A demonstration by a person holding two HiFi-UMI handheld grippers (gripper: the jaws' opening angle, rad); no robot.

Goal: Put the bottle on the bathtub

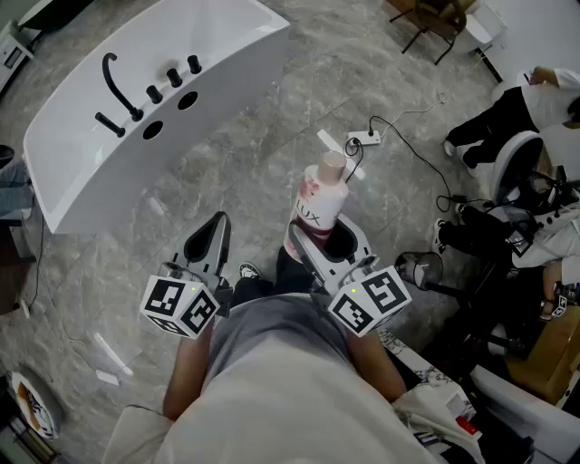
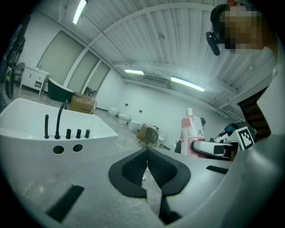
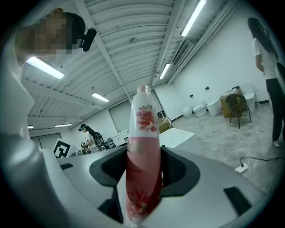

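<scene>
A pink and white bottle with a flower print stands upright between the jaws of my right gripper, which is shut on its lower body. In the right gripper view the bottle fills the middle, pressed by both dark pads. My left gripper hangs beside it to the left, shut and empty; its pads meet in the left gripper view. The white bathtub lies ahead at the upper left, with a black faucet and knobs on its flat rim. The bathtub also shows at left in the left gripper view.
A white power strip with a cable lies on the grey marble floor ahead of the bottle. A seated person and dark equipment crowd the right side. A chair stands at the top. Grey floor separates me from the tub.
</scene>
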